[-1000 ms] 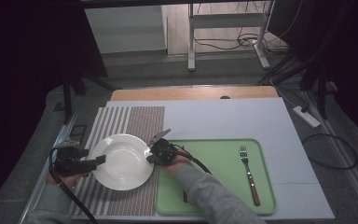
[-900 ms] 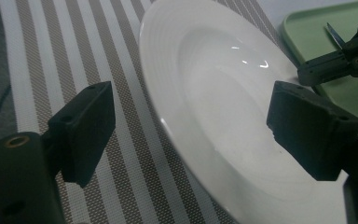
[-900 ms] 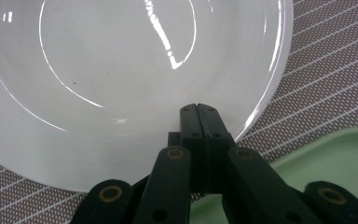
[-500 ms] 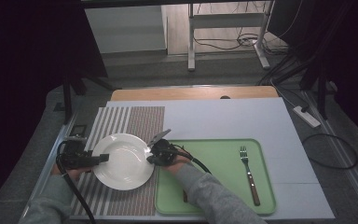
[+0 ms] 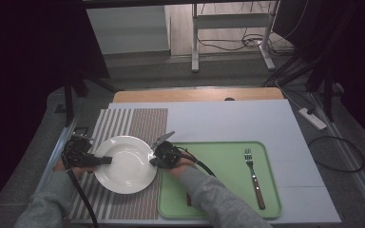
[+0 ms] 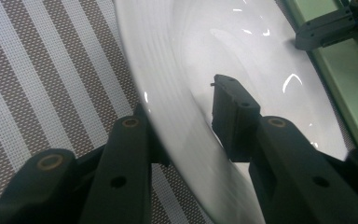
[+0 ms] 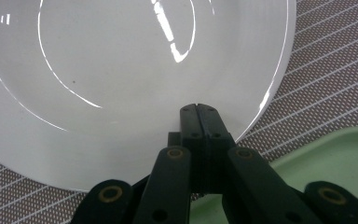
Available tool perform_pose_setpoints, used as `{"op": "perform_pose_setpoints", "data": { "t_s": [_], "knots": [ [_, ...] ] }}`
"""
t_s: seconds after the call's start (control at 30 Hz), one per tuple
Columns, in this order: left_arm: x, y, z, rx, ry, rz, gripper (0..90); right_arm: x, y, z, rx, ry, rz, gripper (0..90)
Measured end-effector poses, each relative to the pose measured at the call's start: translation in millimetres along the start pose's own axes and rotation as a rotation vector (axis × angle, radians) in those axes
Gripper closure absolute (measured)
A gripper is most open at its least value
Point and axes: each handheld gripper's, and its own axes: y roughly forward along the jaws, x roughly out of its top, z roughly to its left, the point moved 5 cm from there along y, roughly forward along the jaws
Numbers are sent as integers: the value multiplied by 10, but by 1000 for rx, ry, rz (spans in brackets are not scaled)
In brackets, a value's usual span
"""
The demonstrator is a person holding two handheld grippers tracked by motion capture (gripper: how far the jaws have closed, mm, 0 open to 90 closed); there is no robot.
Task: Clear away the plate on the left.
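A white plate [image 5: 126, 166] lies on a striped placemat [image 5: 138, 123]. My left gripper [image 5: 106, 160] reaches in from the left, and its jaws have just been closing around the plate's left rim. In the left gripper view, one jaw of my left gripper [image 6: 182, 100] sits under the plate [image 6: 242, 51] edge and the other over its inside. The pads show no clear press on the rim. My right gripper [image 5: 153, 161] is at the plate's right rim. In its own view my right gripper [image 7: 199, 112] has both jaws shut together, tips over the plate [image 7: 121, 70] edge and nothing between them.
A green tray [image 5: 218, 144] lies right of the placemat, with a wooden-handled fork [image 5: 253, 175] at its right side. The right forearm lies across the tray's left part. The light blue tabletop [image 5: 228, 118] stretches behind, and cables trail from both grippers.
My left gripper has slid right onto the plate's left rim and its jaws have narrowed around the edge. The right gripper and the plate have stayed put.
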Motion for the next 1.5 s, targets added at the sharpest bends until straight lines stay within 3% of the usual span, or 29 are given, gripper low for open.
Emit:
{"op": "perform_pose_setpoints", "data": {
  "t_s": [0.3, 0.37, 0.5, 0.57, 0.63, 0.73, 0.83, 0.87, 0.97, 1.0, 1.03, 1.07, 1.2, 1.23, 1.27, 1.3, 1.33, 1.43, 1.47, 1.5],
  "knots": [
    [77, 0, -30, 4, 25, -21, 753, -11, -29, 15, 23, 2, -3, 886],
    [96, -4, -45, 4, 32, -27, 768, -11, -59, 31, 36, 6, -18, 772],
    [131, -4, -66, 8, 38, -47, 795, -14, -130, 59, 45, 1, -37, 716],
    [136, -4, -57, -6, 32, -64, 798, -36, -229, 68, 17, -12, -59, 575],
    [136, -5, -55, -10, 25, -72, 800, -47, -262, 69, 16, -12, -69, 559],
    [137, -52, -47, -28, 19, -113, 809, -116, -494, 42, 25, 14, -138, 512],
    [139, -86, -51, -22, 28, -127, 812, -148, -606, 35, 30, 27, -162, 502],
    [142, -108, -53, -16, 34, -138, 816, -202, -775, 46, 32, 36, -199, 498],
    [149, -145, -52, -5, 46, -148, 817, -258, -920, 59, 29, 34, -228, 495],
    [148, -166, -46, -1, 50, -154, 817, -335, -1085, 69, 26, 34, -254, 486],
    [148, -166, -46, -1, 50, -154, 818, -335, -1085, 69, 26, 34, -254, 486],
    [142, -177, -37, 3, 51, -165, 817, -427, -1245, 70, 24, 51, -274, 484],
    [128, -184, -33, 2, 51, -198, 817, -649, -1512, 53, -1, 64, -292, 481],
    [128, -184, -33, 2, 51, -198, 817, -649, -1512, 53, -1, 64, -292, 481],
    [126, -186, -38, 0, 58, -212, 817, -771, -1621, 30, -18, 74, -298, 476],
    [126, -186, -38, 0, 58, -212, 817, -771, -1621, 30, -18, 74, -298, 476],
    [127, -187, -49, -4, 65, -220, 816, -905, -1708, 4, -40, 85, -304, 464],
    [133, -190, -63, -6, 71, -230, 814, -1040, -1776, -26, -62, 94, -310, 441],
    [138, -195, -70, -8, 75, -237, 813, -1161, -1842, -44, -72, 106, -327, 420],
    [138, -195, -70, -8, 75, -237, 813, -1161, -1842, -44, -72, 106, -327, 420]
  ]
}}
